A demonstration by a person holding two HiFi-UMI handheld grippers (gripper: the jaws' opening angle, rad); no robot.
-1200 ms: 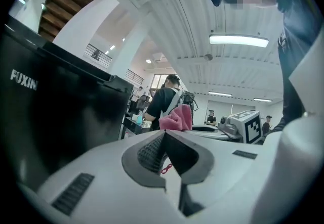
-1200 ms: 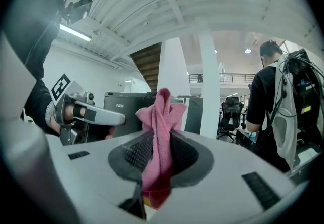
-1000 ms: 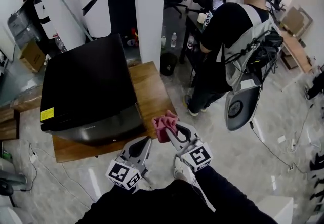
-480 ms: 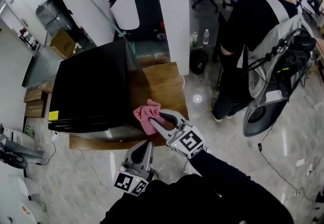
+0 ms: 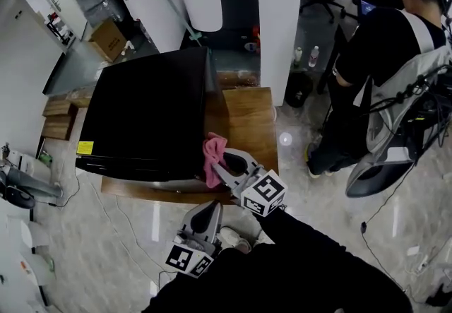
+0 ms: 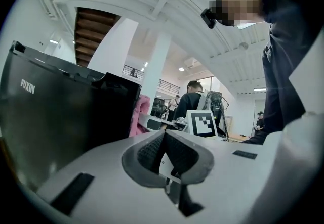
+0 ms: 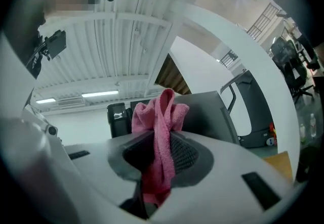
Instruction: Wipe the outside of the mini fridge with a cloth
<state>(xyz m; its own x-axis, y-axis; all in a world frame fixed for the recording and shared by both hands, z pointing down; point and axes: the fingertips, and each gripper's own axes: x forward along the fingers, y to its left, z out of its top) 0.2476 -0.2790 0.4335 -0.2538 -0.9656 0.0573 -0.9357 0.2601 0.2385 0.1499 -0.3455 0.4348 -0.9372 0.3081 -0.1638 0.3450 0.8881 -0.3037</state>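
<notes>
A black mini fridge (image 5: 148, 110) stands on a low wooden platform (image 5: 247, 121). My right gripper (image 5: 224, 163) is shut on a pink cloth (image 5: 212, 156), and the cloth presses against the fridge's right side near its front corner. The right gripper view shows the pink cloth (image 7: 161, 132) pinched between the jaws, with the dark fridge (image 7: 202, 112) just behind it. My left gripper (image 5: 210, 211) hangs lower, near the floor and my body, shut with nothing in it. In the left gripper view the fridge (image 6: 55, 117) fills the left side, and the cloth (image 6: 137, 117) shows beside it.
A person with a backpack (image 5: 395, 64) stands at the right. A white pillar (image 5: 279, 15) rises behind the platform. Cardboard boxes (image 5: 107, 37) and wooden pallets (image 5: 58, 117) lie at the left. Cables (image 5: 92, 198) trail over the glossy floor.
My right gripper has carried the pink cloth up and to the fridge's right side, where it now touches. The left gripper stayed low. My view has swung left over the fridge.
</notes>
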